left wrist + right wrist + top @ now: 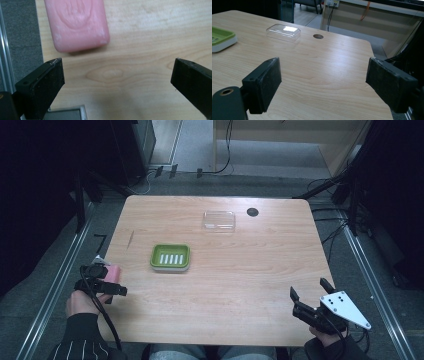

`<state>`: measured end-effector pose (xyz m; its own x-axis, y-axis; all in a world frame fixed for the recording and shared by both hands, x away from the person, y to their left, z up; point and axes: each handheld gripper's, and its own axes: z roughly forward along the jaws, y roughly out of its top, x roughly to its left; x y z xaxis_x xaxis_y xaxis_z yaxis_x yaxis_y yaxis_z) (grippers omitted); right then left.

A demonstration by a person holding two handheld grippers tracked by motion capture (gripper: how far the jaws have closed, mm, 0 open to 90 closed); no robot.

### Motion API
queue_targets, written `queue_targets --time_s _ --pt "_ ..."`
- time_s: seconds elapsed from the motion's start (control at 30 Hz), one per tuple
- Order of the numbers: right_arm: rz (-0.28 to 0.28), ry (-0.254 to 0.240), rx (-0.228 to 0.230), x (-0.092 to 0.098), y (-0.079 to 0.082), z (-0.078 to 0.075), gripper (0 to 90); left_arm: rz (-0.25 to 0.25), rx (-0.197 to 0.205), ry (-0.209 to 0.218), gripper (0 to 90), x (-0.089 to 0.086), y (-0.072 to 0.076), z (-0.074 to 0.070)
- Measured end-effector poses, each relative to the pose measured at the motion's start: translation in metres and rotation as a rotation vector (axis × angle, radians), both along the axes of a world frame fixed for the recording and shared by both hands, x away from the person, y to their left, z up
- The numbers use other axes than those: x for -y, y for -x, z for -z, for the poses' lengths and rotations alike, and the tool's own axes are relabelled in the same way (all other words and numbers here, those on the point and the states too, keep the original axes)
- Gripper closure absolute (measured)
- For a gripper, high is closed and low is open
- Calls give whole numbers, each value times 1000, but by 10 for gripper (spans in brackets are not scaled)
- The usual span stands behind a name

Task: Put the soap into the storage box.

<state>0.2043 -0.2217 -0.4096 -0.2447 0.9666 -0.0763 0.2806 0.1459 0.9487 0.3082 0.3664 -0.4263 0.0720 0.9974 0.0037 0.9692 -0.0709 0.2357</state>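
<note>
In the left gripper view, the pink soap bar [79, 23] is seen lying flat on the table [140, 50] just beyond the spread fingers [47, 82] of the left gripper [117, 80], nearer the left one; an oval embossing is shown on its chalky, rounded top. In the high view, the soap is half hidden behind that gripper, and the right gripper [310, 292] is seen well apart, fingers spread wide over bare wood.

Pink rectangular soap bar [78, 23] looked waxy, matt, chalky at edges. Light wood-grain table [240, 285] smooth, faintly sheened. Clear plastic lid [283, 32] glossy. Green plastic soap dish [170, 257] smooth.
</note>
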Motion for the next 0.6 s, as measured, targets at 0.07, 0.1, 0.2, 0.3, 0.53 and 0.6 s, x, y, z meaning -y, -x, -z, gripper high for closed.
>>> queue_targets --time_s 0.07,0.1,0.2,0.3,0.53,0.6 --pt "-1 -1 1 0 0 0 138 -3 0 2 0 -1 -4 1" --pt "0 -4 -1 0 0 0 137 -3 4 -3 0 -1 -5 1" --pt "-2 -4 1 0 0 0 137 -6 8 0 0 -3 -9 1" --pt "-5 4 2 -1 0 0 137 -8 20 0 0 -4 -14 0" --pt "-12 3 4 -2 1 0 138 -10 14 -3 0 -7 -27 4" --pt "-13 7 6 -2 1 0 137 -10 13 -5 0 -8 -28 4"
